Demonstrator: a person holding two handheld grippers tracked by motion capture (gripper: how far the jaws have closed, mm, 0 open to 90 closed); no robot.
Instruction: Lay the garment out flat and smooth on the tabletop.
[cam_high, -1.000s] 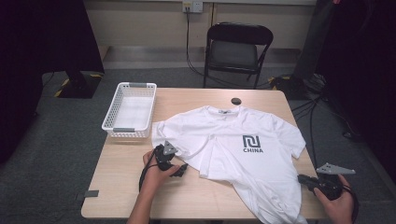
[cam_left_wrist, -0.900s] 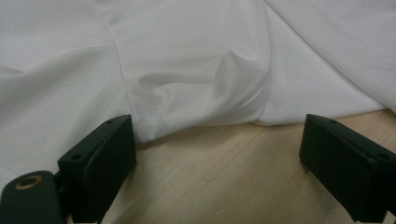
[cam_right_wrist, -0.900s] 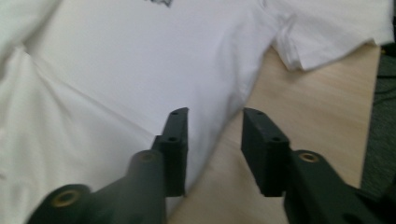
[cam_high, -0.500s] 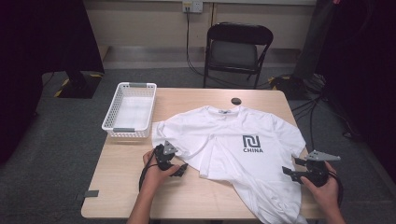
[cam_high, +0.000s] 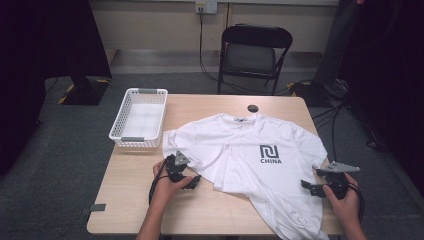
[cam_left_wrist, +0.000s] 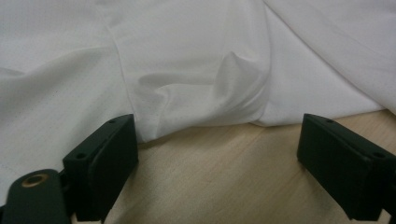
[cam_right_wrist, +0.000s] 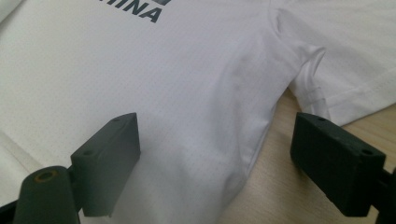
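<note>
A white T-shirt (cam_high: 250, 155) with a dark "CHINA" print (cam_high: 270, 153) lies face up across the wooden table (cam_high: 125, 200), its hem hanging over the front edge. My left gripper (cam_high: 192, 181) rests on the table at the shirt's left side. Its jaws stand open (cam_left_wrist: 217, 140) over bare wood, with the rumpled cloth (cam_left_wrist: 187, 70) just ahead. My right gripper (cam_high: 307, 186) is at the shirt's right side below the sleeve. Its jaws have just been opening and now stand wide (cam_right_wrist: 217, 135), with the shirt's side edge (cam_right_wrist: 243, 154) lying between them, unpressed.
A white plastic basket (cam_high: 139, 119) stands at the table's back left. A small black round object (cam_high: 253, 108) lies just beyond the collar. A black folding chair (cam_high: 252, 55) stands behind the table, and cables run over the floor at the right.
My right hand has moved left from the table's front right corner to the shirt's side, and its jaws have opened. The left hand has not moved.
</note>
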